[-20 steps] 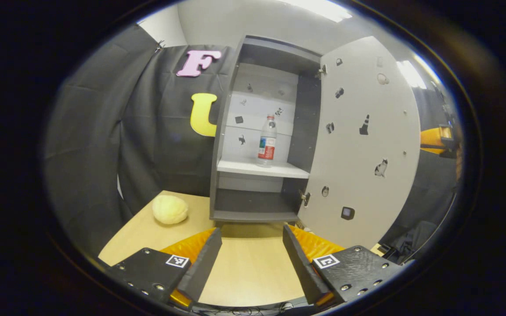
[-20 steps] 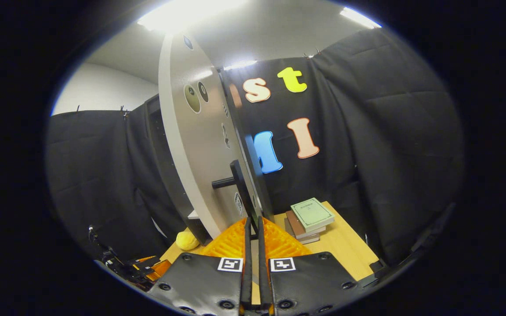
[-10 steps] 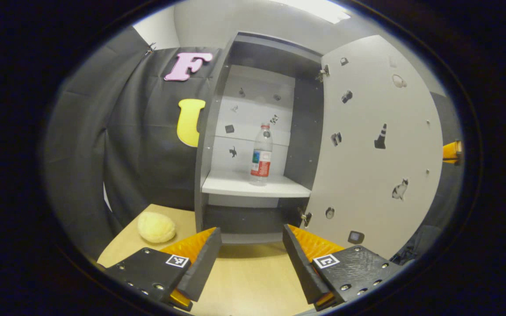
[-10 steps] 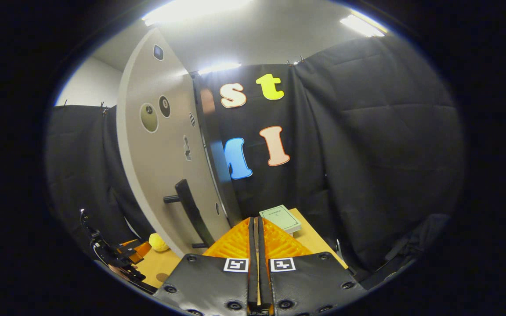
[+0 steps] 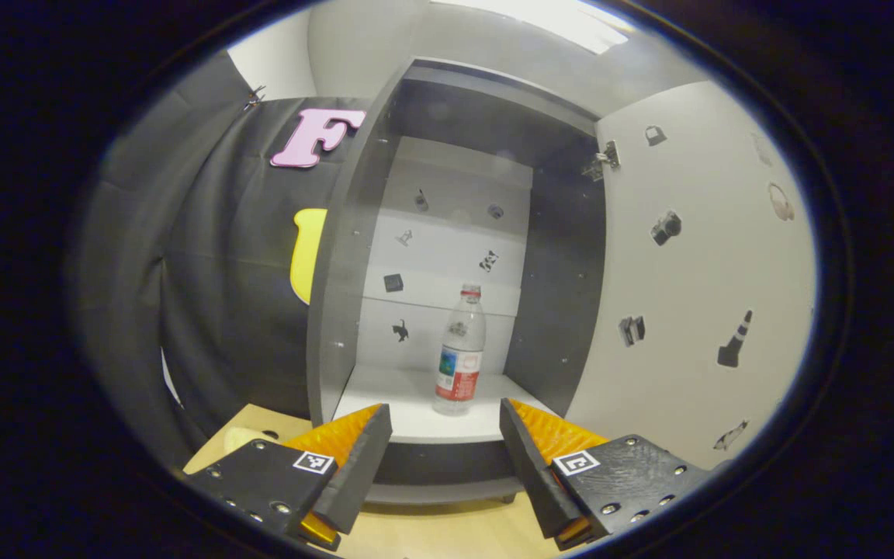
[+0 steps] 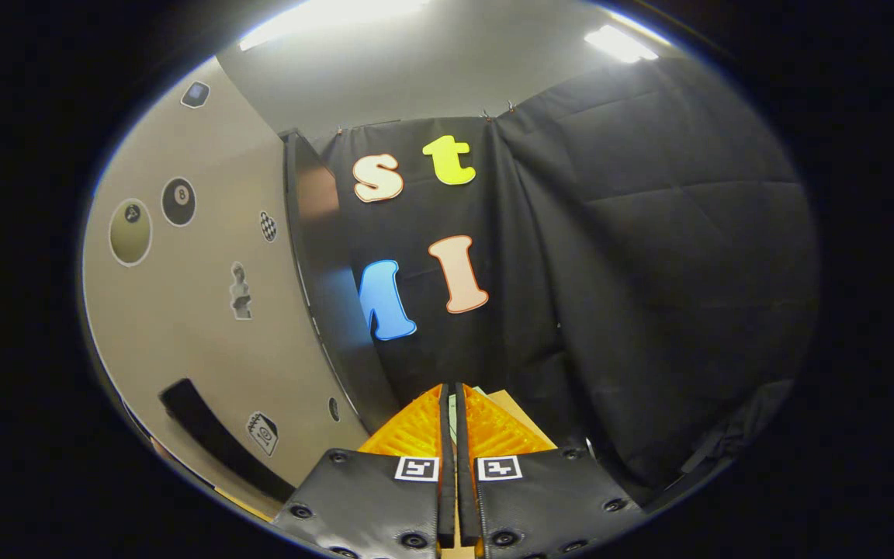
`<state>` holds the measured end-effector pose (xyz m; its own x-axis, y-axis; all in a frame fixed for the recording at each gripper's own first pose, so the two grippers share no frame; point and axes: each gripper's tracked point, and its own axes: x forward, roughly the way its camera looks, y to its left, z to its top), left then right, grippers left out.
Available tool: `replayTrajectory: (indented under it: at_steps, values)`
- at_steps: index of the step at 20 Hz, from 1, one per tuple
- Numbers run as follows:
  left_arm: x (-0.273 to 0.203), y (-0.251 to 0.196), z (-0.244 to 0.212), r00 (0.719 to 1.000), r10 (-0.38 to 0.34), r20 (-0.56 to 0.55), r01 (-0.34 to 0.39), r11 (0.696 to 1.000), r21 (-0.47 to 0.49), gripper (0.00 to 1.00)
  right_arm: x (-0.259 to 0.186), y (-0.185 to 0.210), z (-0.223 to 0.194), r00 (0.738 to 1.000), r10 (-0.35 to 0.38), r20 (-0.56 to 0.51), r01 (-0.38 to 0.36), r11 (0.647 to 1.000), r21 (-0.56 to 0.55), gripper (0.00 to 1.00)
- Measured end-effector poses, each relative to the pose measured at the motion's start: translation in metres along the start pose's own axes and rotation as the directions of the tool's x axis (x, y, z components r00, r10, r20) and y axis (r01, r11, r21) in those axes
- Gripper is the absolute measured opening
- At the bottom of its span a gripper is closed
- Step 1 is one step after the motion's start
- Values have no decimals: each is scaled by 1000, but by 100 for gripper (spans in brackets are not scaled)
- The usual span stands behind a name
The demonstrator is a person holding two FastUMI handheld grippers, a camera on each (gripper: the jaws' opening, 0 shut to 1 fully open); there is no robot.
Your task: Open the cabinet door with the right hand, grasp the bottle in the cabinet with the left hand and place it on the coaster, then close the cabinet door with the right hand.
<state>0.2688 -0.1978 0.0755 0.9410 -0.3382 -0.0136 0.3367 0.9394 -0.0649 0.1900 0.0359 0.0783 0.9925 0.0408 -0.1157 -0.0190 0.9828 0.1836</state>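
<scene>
The grey cabinet (image 5: 338, 256) stands open, its door (image 5: 695, 279) swung out to the right. A clear bottle (image 5: 460, 362) with a red label and red cap stands upright on the white shelf (image 5: 408, 400) inside. In the left gripper view my left gripper (image 5: 445, 450) is open, fingers wide apart, just in front of the shelf edge with the bottle straight ahead between them. In the right gripper view my right gripper (image 6: 451, 435) is shut with nothing between its fingers, beside the door's outer face (image 6: 206, 310). The door's dark handle (image 6: 210, 439) lies low at the left, apart from the fingers.
The wooden table (image 5: 447, 532) shows below the cabinet. A pale yellow object (image 5: 241, 439) peeks out at the left beside the cabinet's base. Booth cloth walls close in on the left and behind. A book (image 6: 455, 404) is barely visible past my right fingertips.
My left gripper has moved forward and up toward the shelf, so the bottle looms larger. My right gripper has drawn away from the handle and turned right; the door has swung wider.
</scene>
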Motion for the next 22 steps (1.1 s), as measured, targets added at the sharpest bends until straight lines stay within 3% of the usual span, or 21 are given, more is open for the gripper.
replayTrajectory:
  at_steps: [2,3,4,5,6,7,10,13,15,17,21,22]
  values:
    - [23,2,10,1000,8,-7,-7,999,40,84,14,-2,-3,1000,-6,-4,6,1000,-2,0]
    - [36,4,14,1000,10,-4,-10,998,57,84,22,-2,-6,1000,-3,-10,2,1000,-4,13]
    - [48,3,14,1000,9,-7,-9,998,70,84,28,-4,-10,1000,-7,-18,6,1000,-9,7]
    - [59,2,14,1000,2,-10,-1,997,77,86,34,-8,-12,1000,-21,-24,20,1000,-20,17]
    - [71,-1,15,1000,-7,-10,8,997,79,84,40,-13,-14,999,-35,-26,34,999,-28,7]
    - [81,-2,14,1000,-17,-11,18,997,79,84,45,-15,-16,999,-36,-30,35,999,-30,19]
    - [115,-17,11,998,-57,-19,59,996,73,84,56,-25,-24,997,-63,-41,62,998,-25,30]
    - [145,-26,6,997,-80,-18,82,991,103,84,61,-43,-31,992,-112,-58,110,994,-27,29]
    - [161,-28,-2,997,-76,-25,78,991,111,84,65,-50,-33,990,-129,-65,127,992,-23,45]
    - [178,-25,-9,998,-62,-27,65,990,125,84,69,-57,-33,987,-146,-62,144,989,-22,46]
    - [201,-28,-20,996,-87,-34,89,993,77,84,78,-70,-37,981,-181,-75,181,983,-14,84]
    - [206,-30,-23,994,-99,-38,101,993,62,84,79,-73,-37,979,-189,-74,189,982,-7,84]
